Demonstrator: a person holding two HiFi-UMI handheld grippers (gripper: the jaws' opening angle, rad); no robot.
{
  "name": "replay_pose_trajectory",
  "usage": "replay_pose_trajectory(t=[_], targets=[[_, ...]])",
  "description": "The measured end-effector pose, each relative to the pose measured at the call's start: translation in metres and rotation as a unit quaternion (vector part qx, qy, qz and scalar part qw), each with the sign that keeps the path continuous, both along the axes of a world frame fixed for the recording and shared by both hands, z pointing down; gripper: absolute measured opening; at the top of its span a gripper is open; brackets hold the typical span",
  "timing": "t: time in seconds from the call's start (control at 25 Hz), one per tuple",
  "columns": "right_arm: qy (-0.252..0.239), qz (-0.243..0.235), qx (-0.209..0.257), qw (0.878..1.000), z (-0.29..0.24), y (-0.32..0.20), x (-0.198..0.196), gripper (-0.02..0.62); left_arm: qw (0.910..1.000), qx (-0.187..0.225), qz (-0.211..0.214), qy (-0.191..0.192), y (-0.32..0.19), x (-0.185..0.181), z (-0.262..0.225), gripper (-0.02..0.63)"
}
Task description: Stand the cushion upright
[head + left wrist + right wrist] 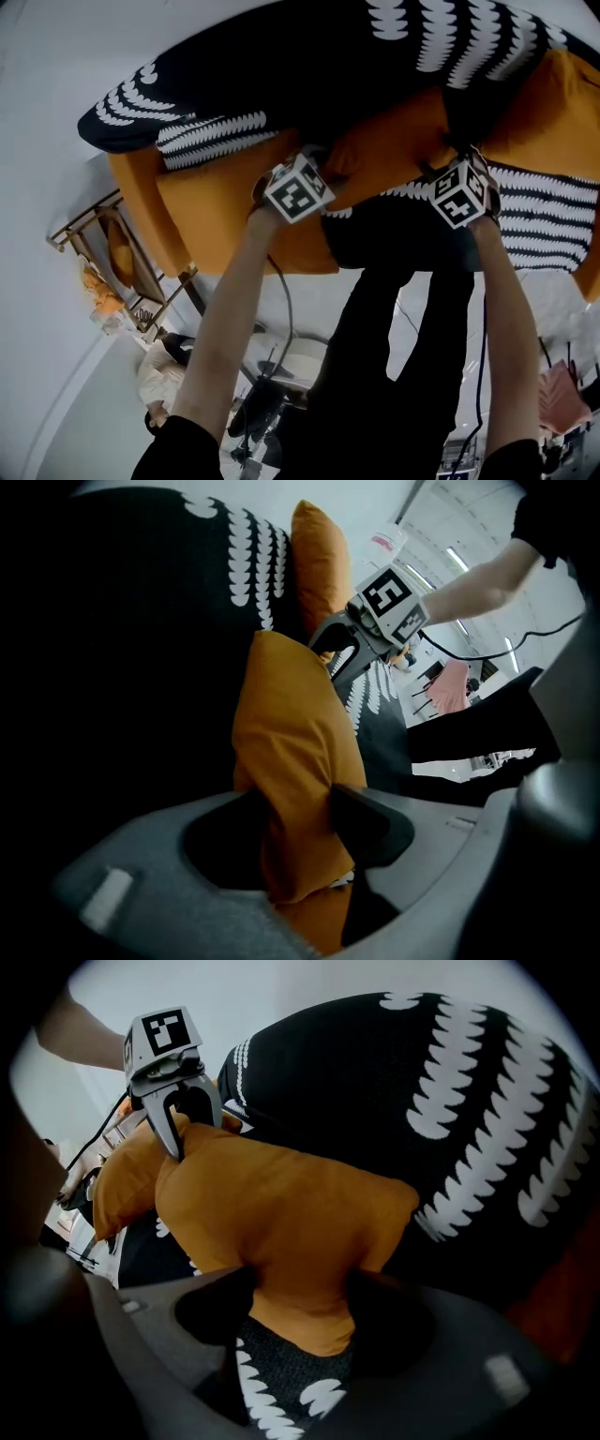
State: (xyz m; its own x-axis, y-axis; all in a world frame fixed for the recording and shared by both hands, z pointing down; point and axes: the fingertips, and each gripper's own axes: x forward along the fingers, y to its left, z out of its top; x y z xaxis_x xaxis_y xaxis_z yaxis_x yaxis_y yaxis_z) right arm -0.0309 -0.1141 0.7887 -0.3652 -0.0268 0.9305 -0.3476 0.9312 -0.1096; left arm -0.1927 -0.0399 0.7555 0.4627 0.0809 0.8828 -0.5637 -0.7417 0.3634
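An orange cushion (380,157) lies on the sofa against a black throw with white scallop rows (394,47). My left gripper (317,159) is shut on one end of the cushion; in the left gripper view its jaws (295,822) pinch the orange fabric (295,728) into a fold. My right gripper (457,155) is shut on the other end, and in the right gripper view the jaws (300,1297) squeeze the cushion (281,1208) at its lower edge. Each gripper shows in the other's view: the right gripper (361,641) and the left gripper (178,1115).
The sofa (202,211) is orange, with the patterned throw over its back and seat (553,220). A second orange cushion (319,564) stands behind. A wooden rack (122,258) stands at the sofa's left end. The person's black trousers (394,356) are close to the sofa front.
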Motion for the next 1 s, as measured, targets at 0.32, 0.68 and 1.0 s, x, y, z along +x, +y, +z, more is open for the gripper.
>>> replay_pose_trajectory(t=[0.32,0.68,1.0], targets=[[0.011,0.042,0.021,0.999,-0.020,0.011,0.023,0.278,0.9923,0.105,0.062,-0.022,0.001,0.010,-0.028,0.193],[0.000,0.130,0.050,0.990,-0.024,-0.013,0.046,0.215,0.9507,0.244,0.180,-0.067,-0.055,0.020,-0.041,0.179],[-0.001,0.166,0.059,0.984,-0.036,-0.041,0.068,0.187,0.9297,0.297,0.189,-0.108,-0.104,0.033,-0.033,0.203]])
